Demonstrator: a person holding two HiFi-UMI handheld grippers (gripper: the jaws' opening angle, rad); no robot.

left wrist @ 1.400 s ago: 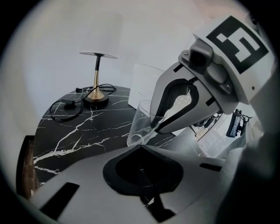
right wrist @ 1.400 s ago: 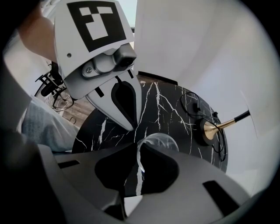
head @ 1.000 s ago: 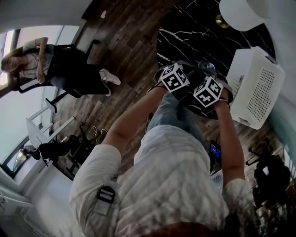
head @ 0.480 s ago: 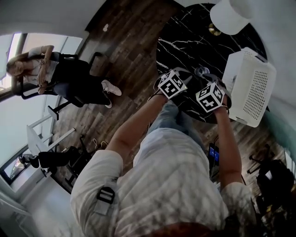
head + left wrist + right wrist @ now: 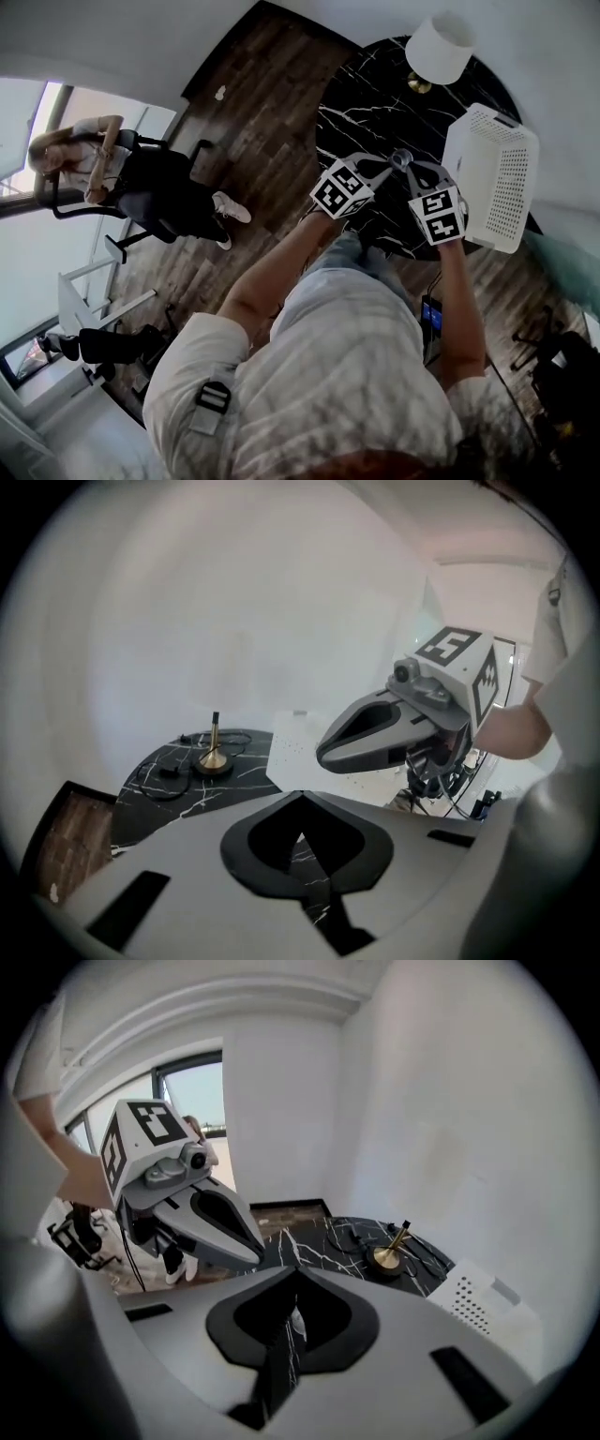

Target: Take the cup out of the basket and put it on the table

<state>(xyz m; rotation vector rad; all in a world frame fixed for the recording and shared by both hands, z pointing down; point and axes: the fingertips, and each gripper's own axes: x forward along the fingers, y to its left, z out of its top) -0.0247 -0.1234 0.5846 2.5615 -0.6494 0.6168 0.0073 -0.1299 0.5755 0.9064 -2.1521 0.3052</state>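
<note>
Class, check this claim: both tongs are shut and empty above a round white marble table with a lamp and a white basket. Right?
Not quite: the head view shows the table is black marble, not white. The rest holds: left tongs and right tongs shut and empty, lamp and white basket there.

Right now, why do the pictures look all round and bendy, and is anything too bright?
Head view: a fisheye lens bends the room, and the window glares white. Left gripper view: dark round rim, pale washed-out wall. Right gripper view: same rim; the ceiling edge curves.
</note>
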